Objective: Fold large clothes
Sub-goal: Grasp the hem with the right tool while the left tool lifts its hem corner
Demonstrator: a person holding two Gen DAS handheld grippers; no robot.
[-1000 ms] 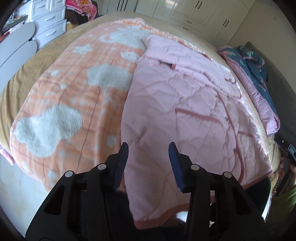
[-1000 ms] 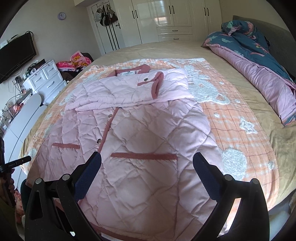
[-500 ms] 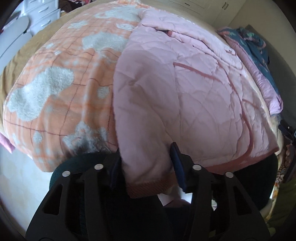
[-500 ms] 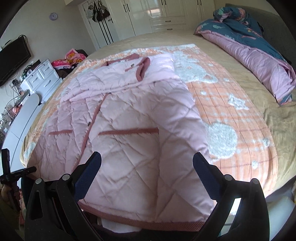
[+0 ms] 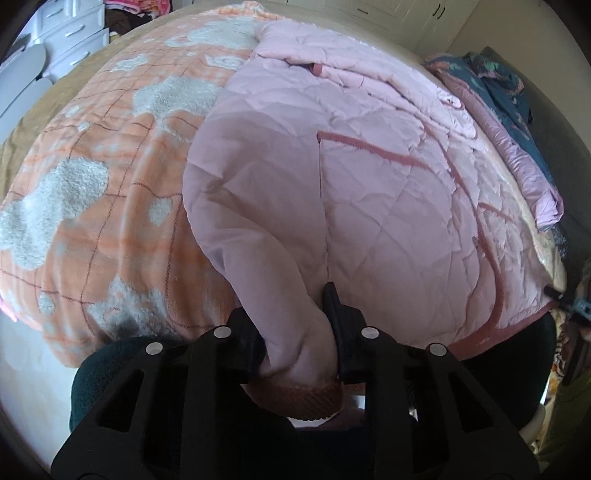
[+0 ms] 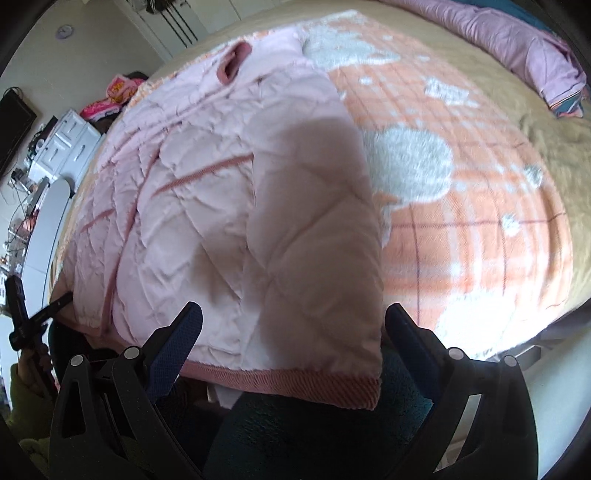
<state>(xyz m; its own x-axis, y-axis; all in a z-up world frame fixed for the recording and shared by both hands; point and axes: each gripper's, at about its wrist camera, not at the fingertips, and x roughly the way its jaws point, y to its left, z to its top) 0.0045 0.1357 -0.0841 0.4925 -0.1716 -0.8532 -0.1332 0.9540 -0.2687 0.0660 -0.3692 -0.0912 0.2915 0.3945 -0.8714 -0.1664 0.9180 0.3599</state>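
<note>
A pink quilted coat [image 5: 369,184] with dark pink trim lies spread on an orange and white blanket [image 5: 92,184] on the bed. My left gripper [image 5: 291,314] is at the coat's near hem corner; its jaws are closing and pinch a bunched fold of the fabric. In the right wrist view the same coat [image 6: 240,203] reaches to the bed's edge. My right gripper [image 6: 293,314] stands open wide, with the other hem corner [image 6: 295,384] between its fingers [image 6: 184,332] and neither pad touching it. The coat's sleeves are folded across its chest at the far end.
A purple and teal quilt [image 6: 517,48] lies bunched along the bed's far side. A white chest of drawers [image 5: 74,33] stands beside the bed. Dark green fleece [image 5: 110,369] shows below the bed's near edge. Wardrobes line the far wall.
Both grippers have come down to the coat's near hem. The left jaws went from open above the fabric to pinched on the hem corner. The right gripper stayed wide open.
</note>
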